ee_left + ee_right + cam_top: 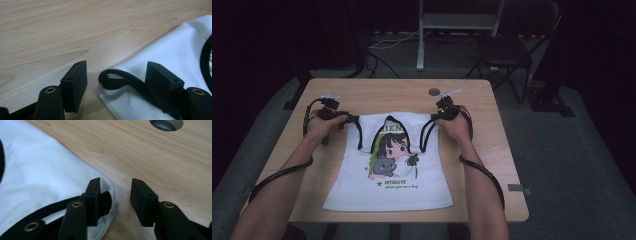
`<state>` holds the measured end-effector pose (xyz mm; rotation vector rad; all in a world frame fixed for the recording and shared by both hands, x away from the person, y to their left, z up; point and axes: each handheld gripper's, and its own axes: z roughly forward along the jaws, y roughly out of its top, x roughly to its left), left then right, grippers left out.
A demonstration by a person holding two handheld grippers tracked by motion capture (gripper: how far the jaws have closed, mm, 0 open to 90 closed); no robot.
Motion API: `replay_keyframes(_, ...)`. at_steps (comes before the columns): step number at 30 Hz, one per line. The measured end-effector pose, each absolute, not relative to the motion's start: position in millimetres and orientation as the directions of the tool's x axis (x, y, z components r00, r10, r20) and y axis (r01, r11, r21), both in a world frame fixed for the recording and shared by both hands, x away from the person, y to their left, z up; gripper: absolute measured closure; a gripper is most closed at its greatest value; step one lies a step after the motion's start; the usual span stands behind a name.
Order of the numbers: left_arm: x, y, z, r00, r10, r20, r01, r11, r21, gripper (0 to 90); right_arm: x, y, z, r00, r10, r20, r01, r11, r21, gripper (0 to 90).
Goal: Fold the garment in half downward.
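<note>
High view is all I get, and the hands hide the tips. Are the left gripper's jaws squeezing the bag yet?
Observer: No. The left gripper is open, and the end of a black strap lies between its jaws at the corner of the white bag.
Operator: And the right one?
Observer: The right gripper is open too. One jaw sits over the bag's other corner by the second strap, and the other jaw is over the bare table.

The shirt [389, 165] lies flat on the surface [492, 150], centred. The left gripper [343, 120] sits at its far left corner, the right gripper [435, 119] at its far right corner.
</note>
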<state>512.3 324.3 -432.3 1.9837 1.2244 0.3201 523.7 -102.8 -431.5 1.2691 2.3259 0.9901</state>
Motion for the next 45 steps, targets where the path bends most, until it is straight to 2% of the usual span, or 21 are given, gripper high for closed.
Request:
replay_keyframes(2,512.9,324.1,-431.9,0.509,0.841,-0.183,0.655,-0.240,0.716,39.5,523.5,-104.5,-432.4,-0.562,0.824,0.075,0.614,0.355,0.705,67.6)
replay_keyframes(5,513.7,324.4,-433.1,0.513,0.834,-0.203,0.656,-0.228,0.720,54.1,523.9,-104.9,-433.0,-0.575,0.810,0.117,0.622,0.339,0.706,78.0)
replay_keyframes(8,514.3,324.5,-435.3,0.528,0.825,-0.200,0.643,-0.235,0.729,71.4,526.6,-110.3,-434.6,-0.555,0.806,0.206,0.661,0.276,0.698,80.7)
replay_keyframes(12,515.5,323.5,-433.7,0.541,0.818,-0.194,0.629,-0.241,0.739,80.8,528.2,-116.7,-434.8,-0.538,0.802,0.257,0.683,0.237,0.691,81.6)
replay_keyframes(18,515.8,323.6,-423.7,0.552,0.809,-0.202,0.606,-0.223,0.763,82.5,528.3,-127.5,-427.0,-0.514,0.789,0.337,0.683,0.139,0.717,81.9)
replay_keyframes(24,516.5,320.2,-408.3,0.564,0.799,-0.207,0.573,-0.199,0.795,82.6,526.7,-136.6,-411.6,-0.512,0.773,0.374,0.663,0.078,0.745,82.1)
replay_keyframes(45,517.6,308.2,-364.0,0.605,0.766,-0.217,0.479,-0.132,0.868,83.0,521.5,-154.5,-365.3,-0.547,0.712,0.441,0.607,-0.025,0.794,82.8)
